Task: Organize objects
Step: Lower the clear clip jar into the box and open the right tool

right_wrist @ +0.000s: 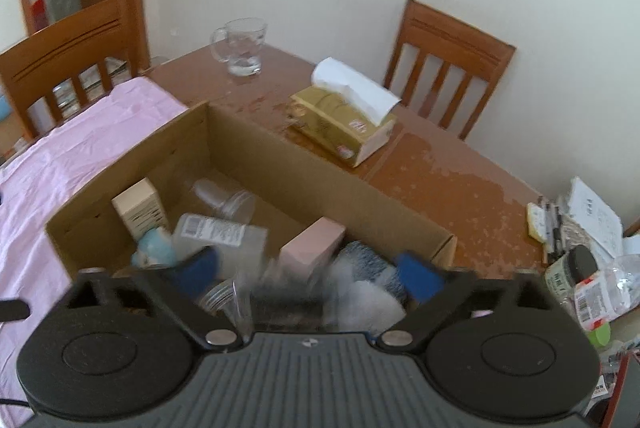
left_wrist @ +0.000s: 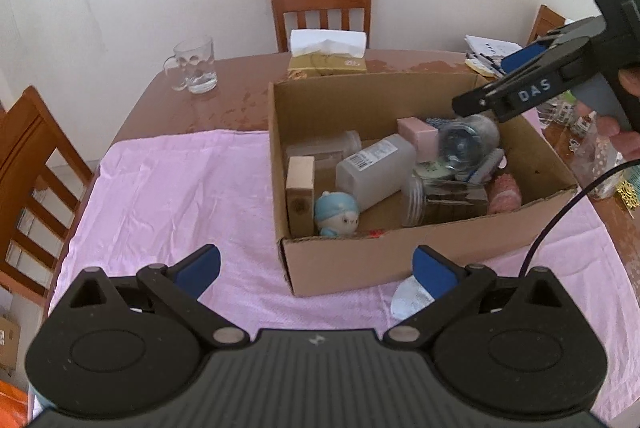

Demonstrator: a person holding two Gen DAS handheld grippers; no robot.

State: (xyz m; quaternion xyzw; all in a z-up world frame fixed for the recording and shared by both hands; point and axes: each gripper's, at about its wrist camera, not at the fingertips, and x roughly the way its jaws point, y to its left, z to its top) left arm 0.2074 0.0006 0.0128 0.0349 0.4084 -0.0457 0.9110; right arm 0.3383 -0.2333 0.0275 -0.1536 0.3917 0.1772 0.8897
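Note:
A cardboard box (left_wrist: 360, 260) stands on the pink cloth (left_wrist: 168, 196) and holds several items: a clear jar with a barcode (left_wrist: 376, 170), a blue-capped figurine (left_wrist: 336, 214), a small tan carton (left_wrist: 300, 188), a pink box (left_wrist: 418, 136) and a clear plastic bottle (left_wrist: 468, 142). My left gripper (left_wrist: 316, 272) is open and empty in front of the box. My right gripper (left_wrist: 486, 88) hangs over the box's right side, just above the clear bottle. In the right wrist view the right gripper (right_wrist: 308, 270) is open, with blurred items below it in the box (right_wrist: 280, 164).
A glass mug (left_wrist: 194, 66) and a tissue box (left_wrist: 326, 58) stand on the wooden table (left_wrist: 240, 96) behind the box. Papers, pens and bottles (right_wrist: 580, 256) clutter the right end. A white scrap (left_wrist: 408, 298) lies before the box. Wooden chairs (left_wrist: 320, 8) surround the table.

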